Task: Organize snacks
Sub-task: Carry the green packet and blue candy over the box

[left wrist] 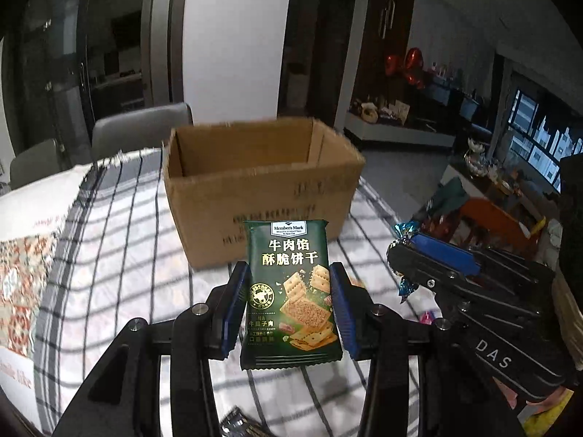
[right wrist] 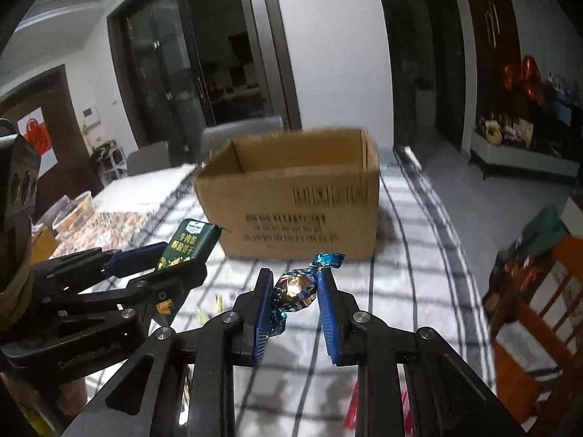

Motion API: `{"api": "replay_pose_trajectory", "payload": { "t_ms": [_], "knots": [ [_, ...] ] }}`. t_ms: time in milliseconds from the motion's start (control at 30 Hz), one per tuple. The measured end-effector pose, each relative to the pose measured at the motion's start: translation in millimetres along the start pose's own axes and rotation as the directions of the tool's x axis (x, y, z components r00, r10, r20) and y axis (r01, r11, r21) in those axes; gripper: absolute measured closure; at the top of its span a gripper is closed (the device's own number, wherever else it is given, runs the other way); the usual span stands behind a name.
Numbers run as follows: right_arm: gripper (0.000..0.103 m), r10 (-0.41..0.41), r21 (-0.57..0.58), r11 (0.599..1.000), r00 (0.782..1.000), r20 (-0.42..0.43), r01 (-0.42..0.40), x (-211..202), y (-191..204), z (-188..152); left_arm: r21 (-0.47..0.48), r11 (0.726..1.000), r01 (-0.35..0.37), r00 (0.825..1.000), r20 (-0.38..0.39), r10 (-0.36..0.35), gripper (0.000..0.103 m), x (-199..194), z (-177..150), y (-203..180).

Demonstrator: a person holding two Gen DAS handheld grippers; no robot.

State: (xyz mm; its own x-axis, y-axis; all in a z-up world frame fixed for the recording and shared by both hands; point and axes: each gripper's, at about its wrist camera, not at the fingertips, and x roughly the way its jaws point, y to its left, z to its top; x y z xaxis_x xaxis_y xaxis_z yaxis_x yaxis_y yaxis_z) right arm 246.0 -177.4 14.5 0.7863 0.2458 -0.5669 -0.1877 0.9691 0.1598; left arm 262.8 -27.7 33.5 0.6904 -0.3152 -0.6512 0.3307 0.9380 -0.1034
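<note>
Above the checked tabletop [left wrist: 120,218], both tongs are carrying snacks toward the open cardboard box [left wrist: 262,182]. Left tongs [left wrist: 289,309] are gripping an upright green cracker packet [left wrist: 289,291]; right tongs [right wrist: 295,291] are pinching a foil-wrapped candy [right wrist: 296,289]. Both are pointing slantwise down at the box, side by side and short of it. Next, I judge, each load needs clearing the near wall before being let go inside.

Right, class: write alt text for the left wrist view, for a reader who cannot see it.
The left tool grips a green cracker packet upright above a checked tablecloth, facing an open cardboard box. At right, the right tool holds a blue foil-wrapped candy.
</note>
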Motion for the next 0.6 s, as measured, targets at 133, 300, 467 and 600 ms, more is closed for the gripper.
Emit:
{"api": "replay_pose_trajectory", "payload": {
  "t_ms": [133,300,467,600],
  "knots": [
    [0.077,0.003,-0.023,1.0,0.999,0.048,-0.002,-4,3,27,-0.003,1.0,-0.002,1.0,0.028,0.002,0.059,-5,20,6],
    [0.077,-0.01,-0.074,0.997,0.997,0.081,0.016,1,8,57,0.012,1.0,-0.024,0.998,0.057,0.023,0.059,-4,50,13],
    [0.077,-0.021,-0.09,0.996,0.995,0.1,0.03,11,5,84,0.032,0.999,-0.04,0.997,0.072,0.038,0.059,3,74,19],
    [0.077,-0.01,-0.083,0.996,0.995,0.101,0.018,26,0,106,0.029,0.999,-0.036,0.997,0.07,0.034,0.059,13,95,24]
  ]
}}
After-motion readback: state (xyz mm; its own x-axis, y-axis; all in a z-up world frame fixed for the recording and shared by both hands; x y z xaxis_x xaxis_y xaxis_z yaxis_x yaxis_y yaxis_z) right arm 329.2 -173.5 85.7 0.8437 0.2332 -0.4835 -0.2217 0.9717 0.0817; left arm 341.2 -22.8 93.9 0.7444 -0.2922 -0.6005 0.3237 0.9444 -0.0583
